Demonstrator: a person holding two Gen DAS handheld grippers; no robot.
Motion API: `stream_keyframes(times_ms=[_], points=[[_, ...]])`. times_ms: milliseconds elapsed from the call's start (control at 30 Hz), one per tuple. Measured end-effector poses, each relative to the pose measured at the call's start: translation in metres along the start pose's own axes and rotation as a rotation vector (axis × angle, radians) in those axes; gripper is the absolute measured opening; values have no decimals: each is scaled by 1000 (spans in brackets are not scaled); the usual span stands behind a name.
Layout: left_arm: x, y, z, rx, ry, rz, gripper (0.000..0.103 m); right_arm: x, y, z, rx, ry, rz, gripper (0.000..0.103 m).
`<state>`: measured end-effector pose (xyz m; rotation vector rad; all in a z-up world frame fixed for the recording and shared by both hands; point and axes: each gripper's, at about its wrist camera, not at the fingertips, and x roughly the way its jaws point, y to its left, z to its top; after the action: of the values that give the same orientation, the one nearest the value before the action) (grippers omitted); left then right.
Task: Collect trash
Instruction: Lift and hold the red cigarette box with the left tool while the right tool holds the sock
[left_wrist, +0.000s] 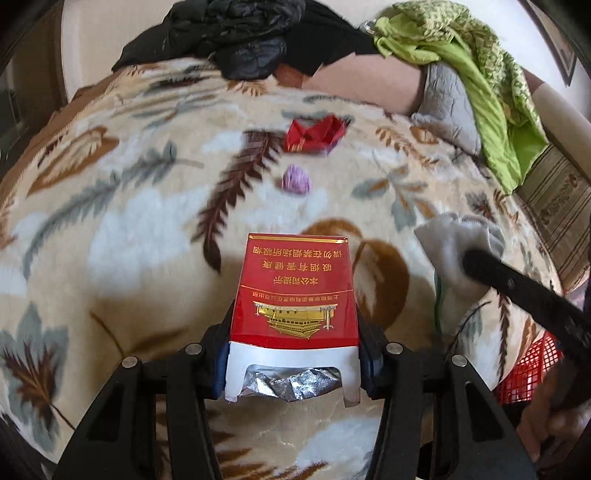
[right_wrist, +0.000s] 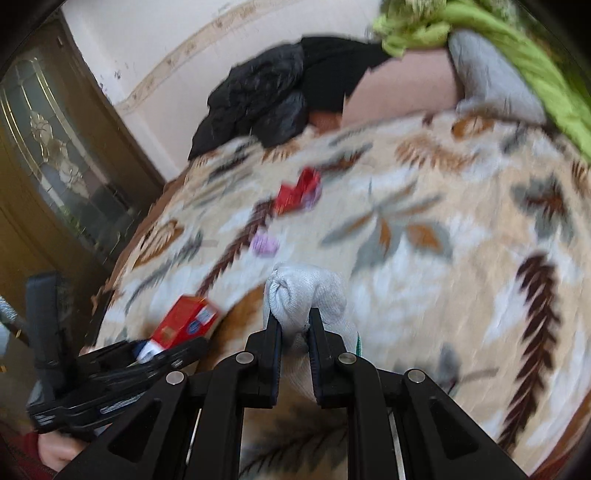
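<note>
L gripper (left_wrist: 293, 354) clamps the red cig pack (left_wrist: 295, 291). R gripper (right_wrist: 294, 321) pinches a grey cloth wad (right_wrist: 306, 291); I can't ID it, pic's blurred.

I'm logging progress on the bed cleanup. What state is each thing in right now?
Left tongs: shut on the cigarette pack.
Cigarette pack: opened, foil showing, held.
Right tongs: shut on the grey cloth.
Grey cloth: bunched, held.
Red wrapper: crumpled, lying on the blanket.
Purple wad: balled up, lying loose.

The bed (left_wrist: 110, 229), covered by a leaf-patterned blanket, carries a crumpled red wrapper (left_wrist: 316, 133), a purple wad (left_wrist: 296, 180), black clothing (left_wrist: 240, 33) and a green cloth (left_wrist: 480, 74).
</note>
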<state>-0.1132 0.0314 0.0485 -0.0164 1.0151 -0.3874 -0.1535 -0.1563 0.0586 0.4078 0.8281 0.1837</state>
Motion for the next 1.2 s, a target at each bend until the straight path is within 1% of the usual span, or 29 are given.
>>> stream_keyframes(times_ms=[100, 200, 300, 400, 500, 600, 800, 900, 1000, 1200], points=[[13, -2, -2, 23, 14, 47, 52, 5, 3, -10, -4, 38, 8, 14], [23, 0, 1, 10, 27, 61, 52, 5, 8, -8, -29, 25, -9, 14], [30, 0, 5, 27, 31, 84, 55, 10, 5, -8, -12, 31, -8, 14], [32, -2, 6, 26, 15, 94, 55, 12, 6, -6, -9, 26, -9, 14], [28, -6, 5, 43, -6, 118, 52, 7, 8, -5, -5, 5, -4, 14], [18, -9, 6, 50, -54, 130, 52, -4, 9, -2, 2, -34, 3, 14], [-13, -20, 7, 91, -209, 194, 52, -37, 17, 1, -39, -147, -1, 14], [-24, -24, 6, 105, -261, 208, 52, -48, 17, -2, -52, -172, 1, 14], [-33, -27, 5, 122, -303, 220, 52, -50, 14, -5, -37, -172, 9, 14], [-40, -32, 4, 139, -339, 230, 52, -40, 8, -5, 2, -146, 18, 14]])
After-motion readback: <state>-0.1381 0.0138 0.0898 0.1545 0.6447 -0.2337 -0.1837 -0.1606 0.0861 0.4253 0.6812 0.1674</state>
